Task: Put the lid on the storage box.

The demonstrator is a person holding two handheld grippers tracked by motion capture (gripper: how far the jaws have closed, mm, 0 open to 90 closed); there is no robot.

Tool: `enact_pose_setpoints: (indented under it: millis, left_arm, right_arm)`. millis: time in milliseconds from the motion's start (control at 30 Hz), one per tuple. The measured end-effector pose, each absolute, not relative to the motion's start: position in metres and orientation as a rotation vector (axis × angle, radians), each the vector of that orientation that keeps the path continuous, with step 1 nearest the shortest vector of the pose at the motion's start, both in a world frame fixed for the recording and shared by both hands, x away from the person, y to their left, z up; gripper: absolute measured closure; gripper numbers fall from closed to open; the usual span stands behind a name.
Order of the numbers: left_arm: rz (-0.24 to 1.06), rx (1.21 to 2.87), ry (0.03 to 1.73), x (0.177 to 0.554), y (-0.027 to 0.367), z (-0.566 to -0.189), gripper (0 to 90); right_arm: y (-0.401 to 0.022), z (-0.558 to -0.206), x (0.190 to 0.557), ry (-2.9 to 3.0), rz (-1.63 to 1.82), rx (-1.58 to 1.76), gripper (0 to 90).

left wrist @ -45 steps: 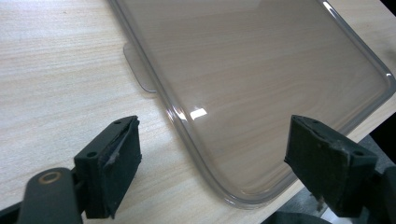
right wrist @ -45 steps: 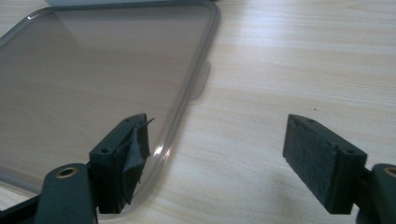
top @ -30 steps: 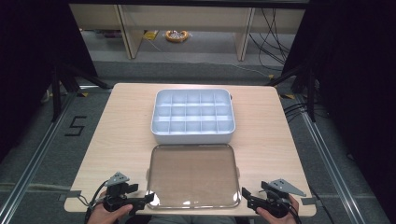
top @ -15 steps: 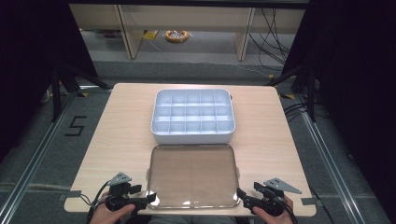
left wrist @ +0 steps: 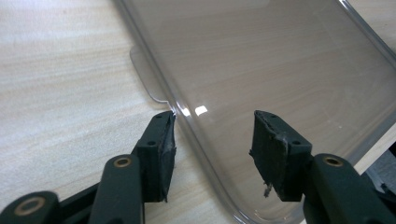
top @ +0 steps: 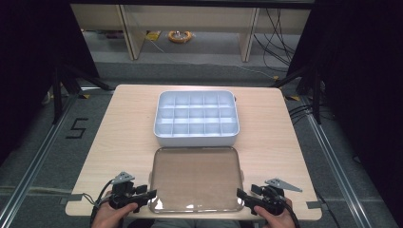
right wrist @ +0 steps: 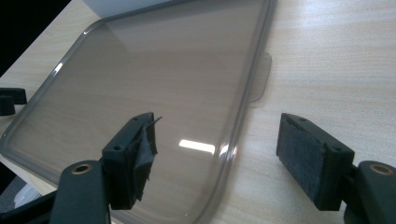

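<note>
A wooden table point(top: 123, 128) seen from above, w/ a person's two hands coming in at the near edge, each holding a black two-jaw gripper.

Clear plastic lid point(top: 196, 178) lies flat on the near half of the table, centred, its near edge close to the table's near edge. It has rounded corners, a raised rim and a small tab on each short side. Just beyond it, toward the far side, sits a white compartment tray point(top: 196, 118) divided into a grid of small cells, all appearing empty; lid and tray are near each other, not overlapping.

Left gripper point(top: 147, 195) is at the lid's near-left corner. In the left gripper view point(left wrist: 212, 140) its jaws straddle the lid's rim: one jaw outside on bare wood, its tip right at the rim beside the tab, the other over the lid's clear surface. Jaws have just been closing to approx. mid width w/ the rim between them; pads aren't pressing on it yet.

Right gripper point(top: 243, 194) is at the lid's near-right corner. In the right gripper view point(right wrist: 217, 140) jaws stand fairly wide, also astride the rim, one over the lid, one over wood. They've just been closing too, no grip on the rim yet.
</note>
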State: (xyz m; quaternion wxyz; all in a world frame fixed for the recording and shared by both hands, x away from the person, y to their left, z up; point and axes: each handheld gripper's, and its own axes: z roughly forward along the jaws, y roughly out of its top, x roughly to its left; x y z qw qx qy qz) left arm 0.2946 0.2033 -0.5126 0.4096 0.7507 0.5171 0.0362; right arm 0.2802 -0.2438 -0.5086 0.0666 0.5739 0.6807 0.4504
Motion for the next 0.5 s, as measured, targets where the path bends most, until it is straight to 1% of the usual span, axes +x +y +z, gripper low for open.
enact_pose_setpoints:
  millis: [100,133,167,233,267,300,333,367,433,467,500]
  left_arm:
    - [0.095,1.905,1.305,0.297,0.201,-0.513,52.1]
    - [0.090,1.896,1.302,0.297,0.199,-0.514,52.6]
    - [0.087,1.900,1.301,0.298,0.198,-0.515,53.4]
    - [0.094,1.910,1.299,0.299,0.197,-0.514,53.7]
    - [0.097,1.896,1.307,0.299,0.197,-0.515,54.0]
    - [0.097,1.896,1.307,0.299,0.197,-0.515,54.1]
    - [0.101,1.905,1.303,0.299,0.197,-0.514,54.1]
    - [0.103,1.913,1.302,0.299,0.196,-0.514,53.9]
    - [0.101,1.905,1.306,0.299,0.195,-0.515,53.9]
    - [0.100,1.893,1.304,0.298,0.194,-0.515,53.6]
    - [0.094,1.916,1.288,0.298,0.195,-0.514,53.6]
  right_arm:
    - [-0.243,-0.511,0.284,2.076,1.348,1.687,31.0]
    - [-0.240,-0.509,0.283,2.080,1.343,1.748,31.4]
    - [-0.241,-0.512,0.287,2.085,1.351,1.689,32.3]
    - [-0.240,-0.512,0.287,2.097,1.337,1.702,33.3]
    - [-0.237,-0.511,0.288,2.091,1.341,1.774,34.8]
    - [-0.239,-0.515,0.292,2.096,1.352,1.712,35.6]
    - [-0.239,-0.515,0.292,2.096,1.352,1.712,35.6]
    - [-0.239,-0.517,0.294,2.100,1.372,1.745,38.3]
    - [-0.239,-0.519,0.296,2.089,1.402,1.763,40.0]
    - [-0.239,-0.519,0.296,2.085,1.413,1.773,40.4]
    - [-0.239,-0.519,0.296,2.085,1.413,1.773,40.4]
